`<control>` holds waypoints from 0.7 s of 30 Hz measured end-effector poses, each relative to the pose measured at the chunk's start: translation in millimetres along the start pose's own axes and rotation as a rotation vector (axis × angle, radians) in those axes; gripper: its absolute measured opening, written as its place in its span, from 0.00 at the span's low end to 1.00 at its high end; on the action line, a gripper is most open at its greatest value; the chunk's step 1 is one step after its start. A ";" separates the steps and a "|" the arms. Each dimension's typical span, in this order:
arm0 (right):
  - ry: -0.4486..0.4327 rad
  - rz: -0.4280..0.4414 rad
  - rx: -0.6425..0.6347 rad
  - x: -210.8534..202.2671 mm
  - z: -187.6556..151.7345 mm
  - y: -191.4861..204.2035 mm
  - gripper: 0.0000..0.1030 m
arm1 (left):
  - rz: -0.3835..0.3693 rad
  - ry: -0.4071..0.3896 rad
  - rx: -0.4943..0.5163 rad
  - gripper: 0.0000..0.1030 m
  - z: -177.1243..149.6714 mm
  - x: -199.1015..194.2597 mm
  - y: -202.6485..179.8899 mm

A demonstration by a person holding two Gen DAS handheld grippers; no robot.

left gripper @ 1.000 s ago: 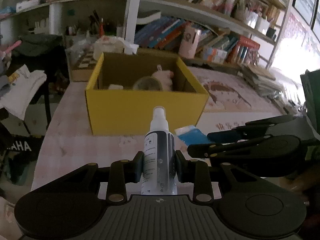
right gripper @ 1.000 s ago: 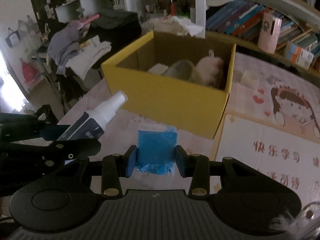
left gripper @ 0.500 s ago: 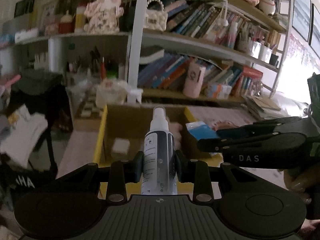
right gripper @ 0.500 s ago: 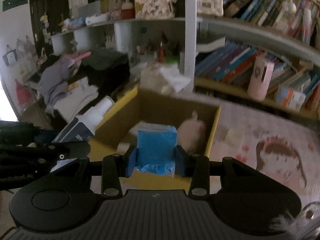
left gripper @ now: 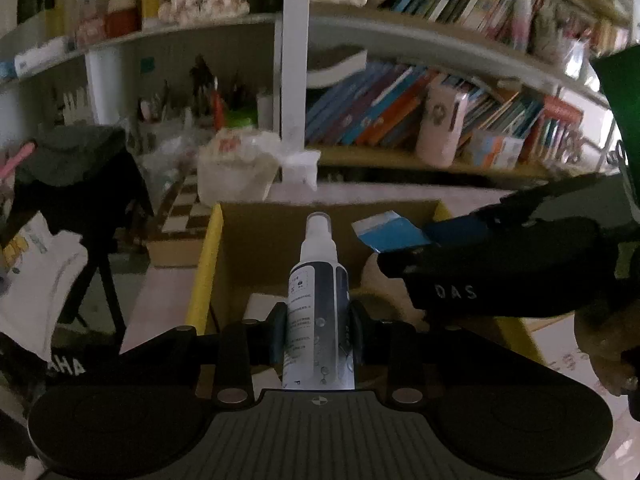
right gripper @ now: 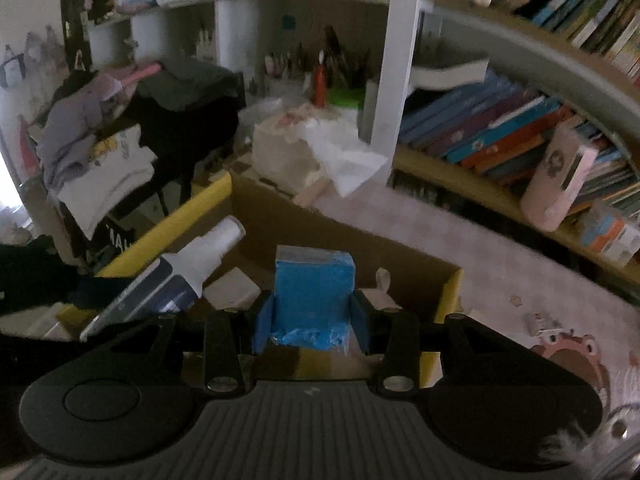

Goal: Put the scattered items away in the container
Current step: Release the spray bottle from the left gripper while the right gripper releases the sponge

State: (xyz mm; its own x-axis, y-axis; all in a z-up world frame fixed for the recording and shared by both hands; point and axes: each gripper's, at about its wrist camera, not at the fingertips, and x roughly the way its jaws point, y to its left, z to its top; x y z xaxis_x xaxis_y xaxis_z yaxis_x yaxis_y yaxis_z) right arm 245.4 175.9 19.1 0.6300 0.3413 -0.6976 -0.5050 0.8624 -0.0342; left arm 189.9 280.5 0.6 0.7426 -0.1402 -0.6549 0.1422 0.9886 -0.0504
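Both loads have travelled from short of the yellow cardboard box (left gripper: 202, 276) to above its open top, so release looks near; the left gripper (left gripper: 318, 336) jaws clamp a white spray bottle (left gripper: 318, 304), long axis along the fingers, nozzle pointing away; the right gripper (right gripper: 310, 320) jaws pinch a blue plastic packet (right gripper: 314, 292).

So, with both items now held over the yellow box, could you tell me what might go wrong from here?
1. The left gripper and right gripper sit close together over the box; they could knock each other on release.
2. The spray bottle is held low on its body, so it may tip or roll as it drops.
3. The blue packet could land on the plush toy already inside and slide.
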 end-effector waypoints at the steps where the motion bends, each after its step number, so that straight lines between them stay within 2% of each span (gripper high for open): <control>1: 0.015 0.000 0.000 7.3 1.6 -1.1 0.38 | 0.006 0.013 -0.003 0.30 0.2 5.8 0.4; 7: 0.097 0.012 -0.015 44.1 6.2 -5.4 0.38 | 0.020 0.083 -0.032 0.30 -2.8 29.9 4.6; 13: 0.129 0.038 0.017 60.5 9.1 -10.1 0.39 | 0.010 0.137 -0.073 0.30 -9.2 43.7 8.5; 15: 0.134 0.043 0.021 60.8 10.5 -9.8 0.47 | 0.009 0.139 -0.084 0.31 -10.2 44.4 8.5; 17: 0.118 0.047 0.026 54.6 10.6 -9.0 0.68 | 0.009 0.119 -0.093 0.35 -8.9 40.0 9.1; 18: 0.103 0.051 0.030 49.9 10.3 -8.7 0.72 | 0.007 0.110 -0.098 0.36 -7.9 37.1 9.5; 19: 0.090 0.056 0.031 45.1 10.2 -8.3 0.74 | 0.006 0.098 -0.101 0.42 -6.8 33.8 9.9; 20: 0.080 0.060 0.029 40.2 10.1 -7.4 0.75 | 0.008 0.086 -0.101 0.49 -5.3 30.8 9.9; 21: 0.072 0.059 0.025 35.4 10.1 -6.2 0.75 | 0.012 0.072 -0.098 0.51 -4.0 26.8 9.3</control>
State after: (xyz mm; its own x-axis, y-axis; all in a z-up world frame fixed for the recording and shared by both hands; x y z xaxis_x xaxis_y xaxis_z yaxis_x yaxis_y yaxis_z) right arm 276.7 186.4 1.8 0.5550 0.3648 -0.7476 -0.5248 0.8509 0.0257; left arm 208.5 286.1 -20.4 0.6948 -0.1272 -0.7078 0.0663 0.9914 -0.1131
